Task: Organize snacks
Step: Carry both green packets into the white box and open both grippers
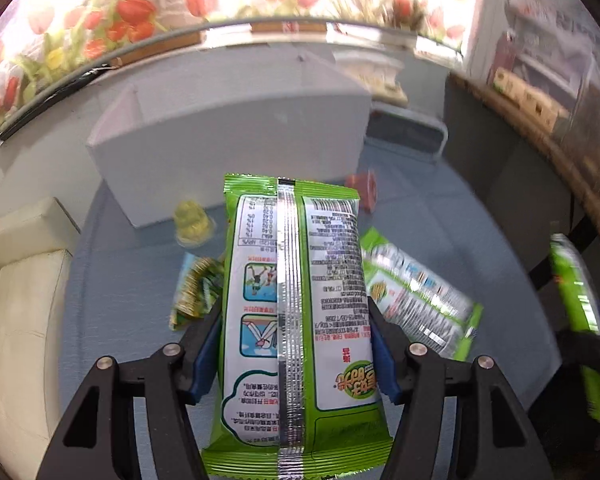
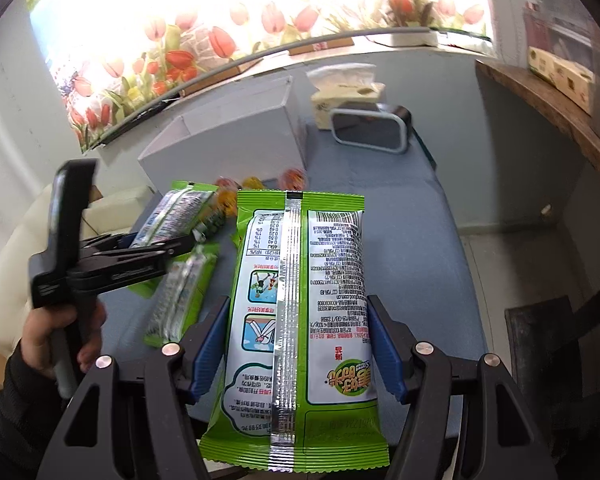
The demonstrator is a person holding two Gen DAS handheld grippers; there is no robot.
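My left gripper (image 1: 296, 308) is shut on a green snack packet (image 1: 292, 300), back side up, held above the blue table. My right gripper (image 2: 298, 308) is shut on a second green snack packet (image 2: 300, 300), also back side up. The left gripper and its packet (image 2: 172, 216) show from the side in the right wrist view. The right packet shows at the right edge of the left wrist view (image 1: 576, 312). A white open box (image 1: 228, 136) stands at the back of the table, also in the right wrist view (image 2: 228, 136). Another green packet (image 1: 420, 296) lies on the table.
Small jelly cups, yellow-green (image 1: 192, 222) and red (image 1: 362, 190), and a green candy bag (image 1: 198, 292) lie near the box. A green packet (image 2: 184, 300) lies flat. A tissue box (image 2: 348, 96) and a dark speaker (image 2: 370, 128) stand at the back. A cream sofa (image 1: 20, 280) is left.
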